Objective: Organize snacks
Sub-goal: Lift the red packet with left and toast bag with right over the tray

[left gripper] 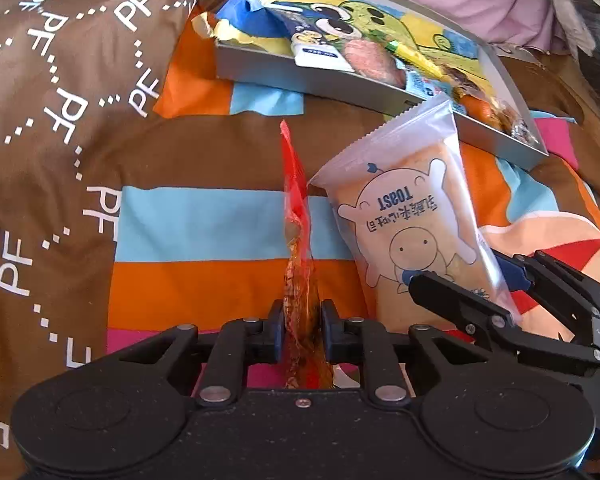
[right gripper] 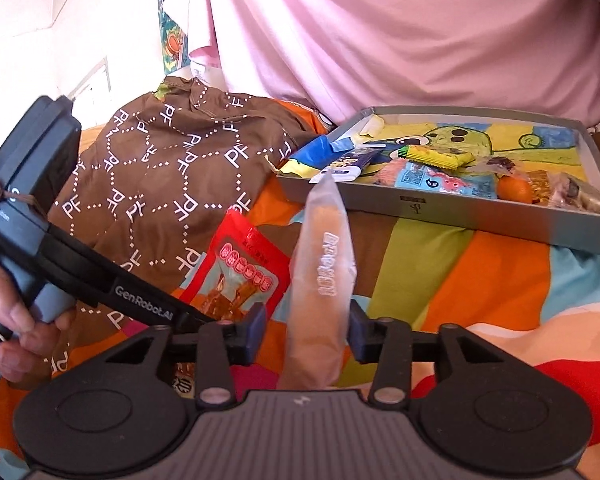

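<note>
My left gripper point(left gripper: 302, 320) is shut on a red snack packet point(left gripper: 298, 216), held edge-on and upright over the striped cover. In the right wrist view the same red packet point(right gripper: 240, 276) shows its printed face, with the left gripper point(right gripper: 198, 314) coming in from the left. My right gripper point(right gripper: 308, 330) is shut on a clear toast packet point(right gripper: 324, 264) with a cartoon print, held upright. The left wrist view shows the toast packet point(left gripper: 412, 216) and the right gripper point(left gripper: 496, 280) just right of the red packet. Beyond both lies a grey tray point(left gripper: 320, 76) with several snacks.
The tray point(right gripper: 460, 216) holds a blue packet point(right gripper: 324, 152), a yellow bar point(right gripper: 436, 156) and an orange round item point(right gripper: 514, 190). Brown "PF" cloth point(right gripper: 160, 184) is bunched at left. A hand point(right gripper: 12, 320) grips the left tool. Pink cloth point(right gripper: 380, 32) rises behind the tray.
</note>
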